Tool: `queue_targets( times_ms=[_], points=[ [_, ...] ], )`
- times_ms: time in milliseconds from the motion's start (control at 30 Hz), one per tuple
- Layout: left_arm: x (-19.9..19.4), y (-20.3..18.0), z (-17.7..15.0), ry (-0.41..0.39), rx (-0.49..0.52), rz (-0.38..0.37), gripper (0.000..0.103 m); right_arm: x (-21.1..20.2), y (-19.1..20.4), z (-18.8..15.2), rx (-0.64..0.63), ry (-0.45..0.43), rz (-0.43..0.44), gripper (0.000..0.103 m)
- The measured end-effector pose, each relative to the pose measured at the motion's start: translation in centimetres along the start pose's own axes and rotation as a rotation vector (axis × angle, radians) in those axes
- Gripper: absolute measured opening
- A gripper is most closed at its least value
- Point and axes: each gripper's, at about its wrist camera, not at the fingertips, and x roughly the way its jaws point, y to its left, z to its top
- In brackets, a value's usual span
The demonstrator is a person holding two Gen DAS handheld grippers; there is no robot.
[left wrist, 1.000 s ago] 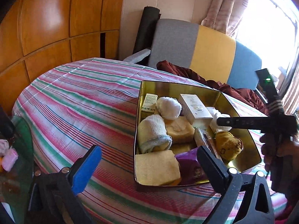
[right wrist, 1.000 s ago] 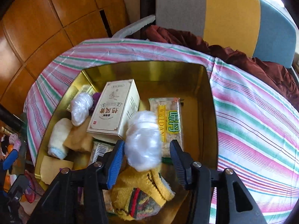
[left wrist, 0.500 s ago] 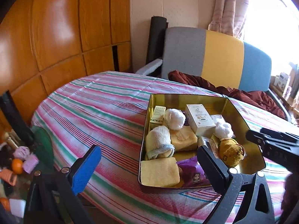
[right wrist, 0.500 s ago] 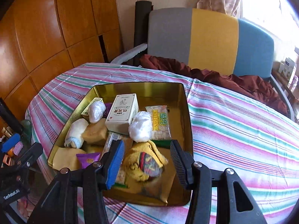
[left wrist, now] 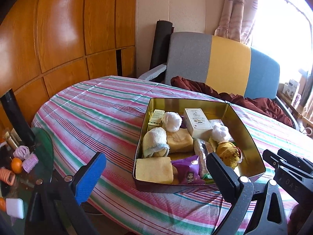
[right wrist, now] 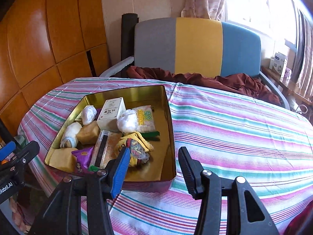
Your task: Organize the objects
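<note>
Left wrist view: left gripper (left wrist: 156, 168) gapes wide, holding nothing, short of the gold tin (left wrist: 244, 121) on the striped tablecloth (left wrist: 97, 113).

Right wrist view: right gripper (right wrist: 154, 162) parted, empty (near tin's corner); white wrapped bundle (right wrist: 127, 123) lies inside, perhaps plastic.

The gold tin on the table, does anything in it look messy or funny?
Yes. The gold tin is a jumble: the white box lies tilted across other things, and the yellow sock is crumpled in a heap. Nothing has spilled onto the striped tablecloth.
</note>
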Motion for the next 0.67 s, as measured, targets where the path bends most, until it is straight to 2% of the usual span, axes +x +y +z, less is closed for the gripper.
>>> queue_targets(
  times_ms=[667],
  points=[
    [1.0,0.4,-0.5,0.019,-0.005,0.009,0.103,0.6,1.3,-0.4,-0.047,0.011,0.009,0.052]
  ],
)
